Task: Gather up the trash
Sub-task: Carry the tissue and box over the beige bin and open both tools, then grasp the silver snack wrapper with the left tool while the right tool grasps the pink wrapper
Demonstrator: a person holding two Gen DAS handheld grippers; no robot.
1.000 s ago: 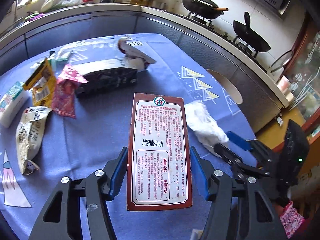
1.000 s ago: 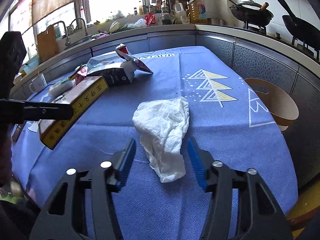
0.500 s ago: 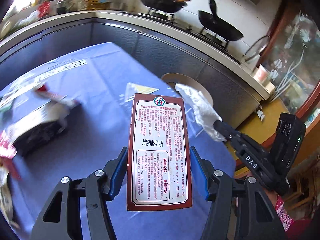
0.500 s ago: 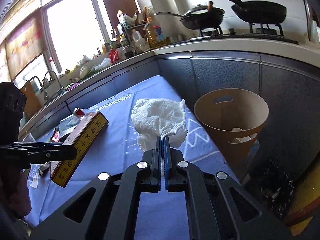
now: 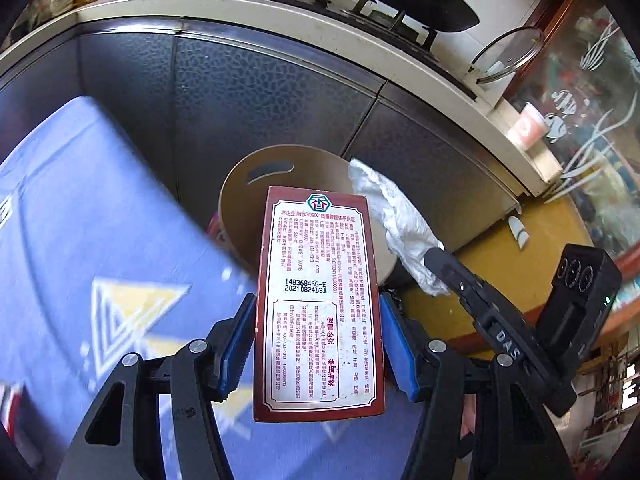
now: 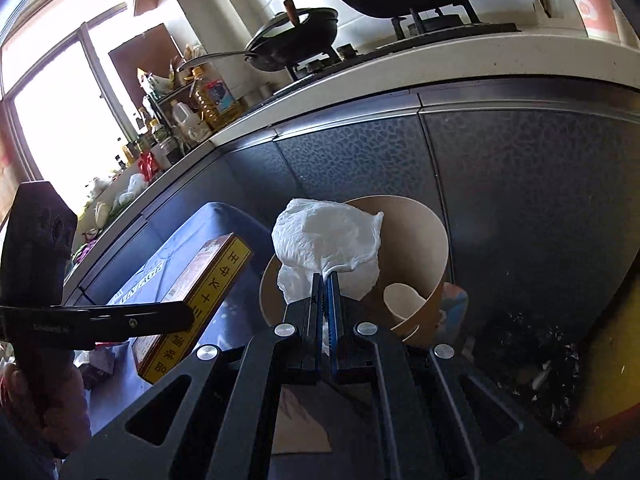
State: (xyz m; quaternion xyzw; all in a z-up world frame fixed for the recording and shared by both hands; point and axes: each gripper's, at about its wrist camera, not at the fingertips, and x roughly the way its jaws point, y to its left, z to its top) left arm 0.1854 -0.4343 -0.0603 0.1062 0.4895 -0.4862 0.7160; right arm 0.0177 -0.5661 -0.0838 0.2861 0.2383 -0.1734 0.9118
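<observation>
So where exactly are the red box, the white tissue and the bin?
red box (image 5: 320, 300), left wrist view, middle of its printed label.
white tissue (image 6: 326, 236), right wrist view, centre of the crumpled wad.
bin (image 6: 434, 264), right wrist view, its inner cardboard wall.

The left claw (image 5: 316, 344) tilted steeply downward, its blue pads (image 5: 236, 344) pressed flat against both sides of a box (image 5: 320, 300). Just to its right, the right claw (image 6: 325, 280) pointed less steeply, pinched tight on crumpled white paper (image 6: 328, 236).
</observation>
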